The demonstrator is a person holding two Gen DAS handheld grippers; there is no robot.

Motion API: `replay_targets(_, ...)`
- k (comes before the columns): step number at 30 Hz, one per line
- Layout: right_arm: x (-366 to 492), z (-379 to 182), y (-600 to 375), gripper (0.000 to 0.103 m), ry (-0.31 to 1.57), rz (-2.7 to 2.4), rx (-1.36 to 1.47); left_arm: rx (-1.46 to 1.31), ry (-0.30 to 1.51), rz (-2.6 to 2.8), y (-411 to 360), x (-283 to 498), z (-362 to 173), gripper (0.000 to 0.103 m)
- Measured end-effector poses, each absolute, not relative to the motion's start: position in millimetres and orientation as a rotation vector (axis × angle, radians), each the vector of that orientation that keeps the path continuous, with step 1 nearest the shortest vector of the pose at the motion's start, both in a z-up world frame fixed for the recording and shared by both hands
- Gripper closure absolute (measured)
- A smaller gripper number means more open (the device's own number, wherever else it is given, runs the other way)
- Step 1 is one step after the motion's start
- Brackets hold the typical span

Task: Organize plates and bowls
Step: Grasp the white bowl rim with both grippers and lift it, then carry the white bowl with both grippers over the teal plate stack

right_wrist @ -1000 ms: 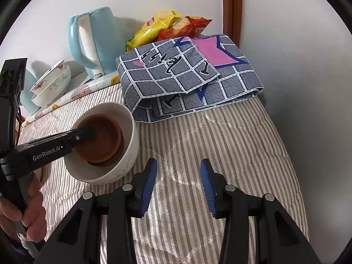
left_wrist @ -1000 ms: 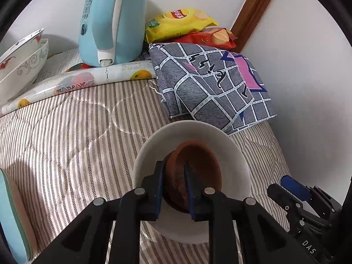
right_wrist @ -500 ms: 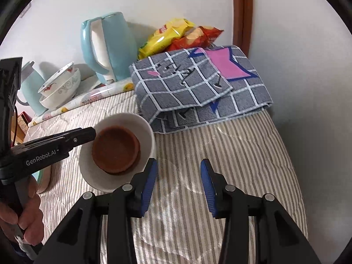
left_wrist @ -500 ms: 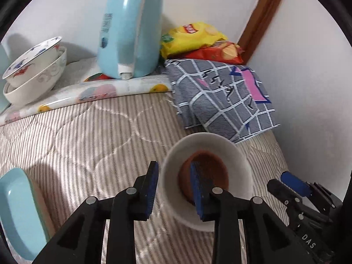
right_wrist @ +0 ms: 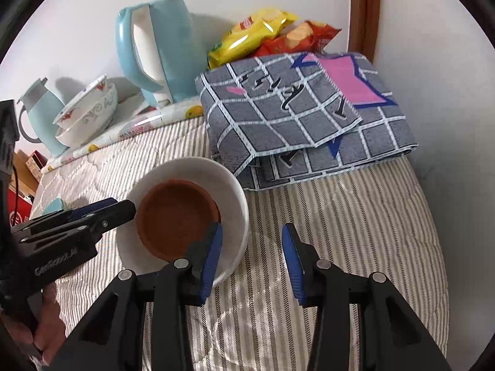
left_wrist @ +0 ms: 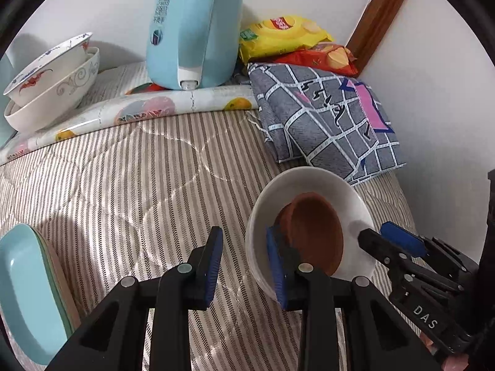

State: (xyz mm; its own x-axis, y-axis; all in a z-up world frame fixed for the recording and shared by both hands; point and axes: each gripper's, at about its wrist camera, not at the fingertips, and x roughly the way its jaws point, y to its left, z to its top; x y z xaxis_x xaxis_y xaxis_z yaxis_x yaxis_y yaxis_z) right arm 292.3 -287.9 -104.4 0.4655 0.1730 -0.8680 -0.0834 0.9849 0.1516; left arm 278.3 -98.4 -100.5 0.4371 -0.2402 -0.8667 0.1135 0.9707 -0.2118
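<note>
Bowls sit nested on the bed [left_wrist: 130,185]: brown bowl [left_wrist: 312,232] inside white bowl [left_wrist: 309,182]. Left gripper [left_wrist: 244,266] and right gripper [right_wrist: 251,261] straddle its rim with jaws apart, gripping nothing. Uneven pinching could tip it on the soft quilt.

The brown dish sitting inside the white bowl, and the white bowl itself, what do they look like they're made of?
Brown dish: probably unglazed terracotta; matte, dusty, no shine. White bowl: likely glazed ceramic or melamine; smooth and uniformly white. The look alone cannot settle which.
</note>
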Motion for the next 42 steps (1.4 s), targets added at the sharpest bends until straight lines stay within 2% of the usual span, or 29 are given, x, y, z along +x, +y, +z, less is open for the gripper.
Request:
replay_targets(14,306,-124,-283,0.067,1.14,0.132,0.067,-0.107,1.146,-0.218,-101,289,-121,0.075)
replay_targets(30,315,-142,-278,0.067,1.191,0.132,0.077,-0.083,1.149,-0.217,-104,295,-131,0.072)
replay_targets(33,316,-143,-281,0.062,1.199,0.122,0.08,-0.077,1.143,-0.2,-104,296,-131,0.072)
replay_targets(42,314,-141,-281,0.061,1.168,0.109,0.081,-0.115,1.124,-0.201,-100,295,-132,0.072)
